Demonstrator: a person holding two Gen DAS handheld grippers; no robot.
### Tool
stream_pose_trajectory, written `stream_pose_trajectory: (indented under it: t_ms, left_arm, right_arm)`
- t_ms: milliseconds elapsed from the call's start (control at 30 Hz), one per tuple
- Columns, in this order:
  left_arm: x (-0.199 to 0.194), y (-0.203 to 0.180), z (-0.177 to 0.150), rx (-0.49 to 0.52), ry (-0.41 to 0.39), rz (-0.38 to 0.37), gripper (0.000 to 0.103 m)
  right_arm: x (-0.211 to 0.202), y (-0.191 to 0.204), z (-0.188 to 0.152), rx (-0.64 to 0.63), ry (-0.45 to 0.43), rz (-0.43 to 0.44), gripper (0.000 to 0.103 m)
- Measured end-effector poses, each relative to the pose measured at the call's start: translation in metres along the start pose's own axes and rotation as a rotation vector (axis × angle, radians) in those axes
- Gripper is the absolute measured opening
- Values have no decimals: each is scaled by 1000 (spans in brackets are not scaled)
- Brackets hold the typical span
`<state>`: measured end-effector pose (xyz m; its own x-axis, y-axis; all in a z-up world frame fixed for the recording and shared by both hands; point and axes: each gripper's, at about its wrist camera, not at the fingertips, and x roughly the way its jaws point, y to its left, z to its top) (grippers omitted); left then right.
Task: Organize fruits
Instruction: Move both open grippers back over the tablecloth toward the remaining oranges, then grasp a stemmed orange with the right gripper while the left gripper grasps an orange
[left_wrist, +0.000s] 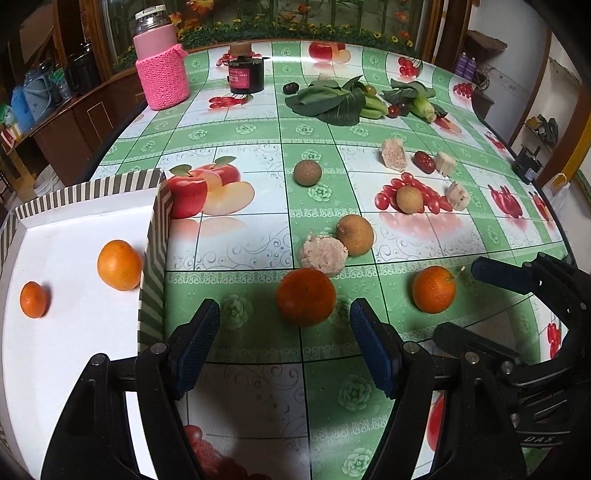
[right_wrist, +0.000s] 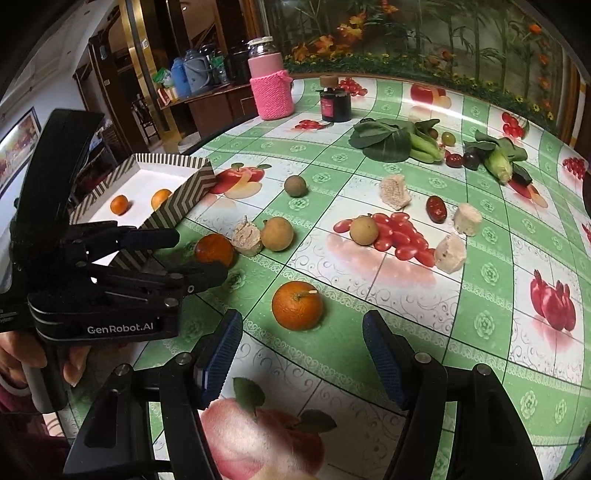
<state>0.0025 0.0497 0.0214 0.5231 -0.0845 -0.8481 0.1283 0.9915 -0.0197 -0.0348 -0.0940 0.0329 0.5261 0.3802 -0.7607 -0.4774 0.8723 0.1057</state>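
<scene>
Left wrist: box (left_wrist: 74, 229), two oranges (left_wrist: 119, 264).

1. Left gripper (left_wrist: 284, 325) tilts steeply downward, jaws spread wide, nothing between its blue pads (left_wrist: 195, 350)
2. Right gripper (right_wrist: 303, 339) also angles down, jaws apart and empty

Round tabletop (left_wrist: 236, 133) under a glossy green-and-white fruit-print cloth. Behind it, a flower-and-bamboo mural (right_wrist: 424, 33) in dark wood framing. At left, a low wooden sideboard (right_wrist: 218, 99) bearing blue jugs (right_wrist: 180, 77).
</scene>
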Motion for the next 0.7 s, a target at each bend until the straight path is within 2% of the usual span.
stream_pose_trajectory:
  t_ms: [100,167,233,267,300,333,433,700]
  left_arm:
    - [2,-1,2,8,3,11,72]
    - [5,1,3,-2,13,18,72]
    - [7,2,4,-10,22,22,72]
    - [8,2,4,-10,23,23,72]
    - [8,1,4,-5,22,22,68]
    - [8,0,4,2,21,20,62]
    - [10,-1,4,6,21,14,29]
    - [-8,5,1,-23,-16,-29,28]
  right_arm:
    - [10,1,2,-10,13,-2,65]
    - [17,0,4,-15,26,-10,50]
    - [22,-2,4,-11,36,-8,43]
    - [22,-2,4,-12,24,-10,36]
    - [22,-3,5,-9,25,-4,33]
    - [22,-4,5,-6,26,-2,33]
    - [20,-6,3,3,26,-10,32]
    - [0,-6,0,20,-7,-25,32]
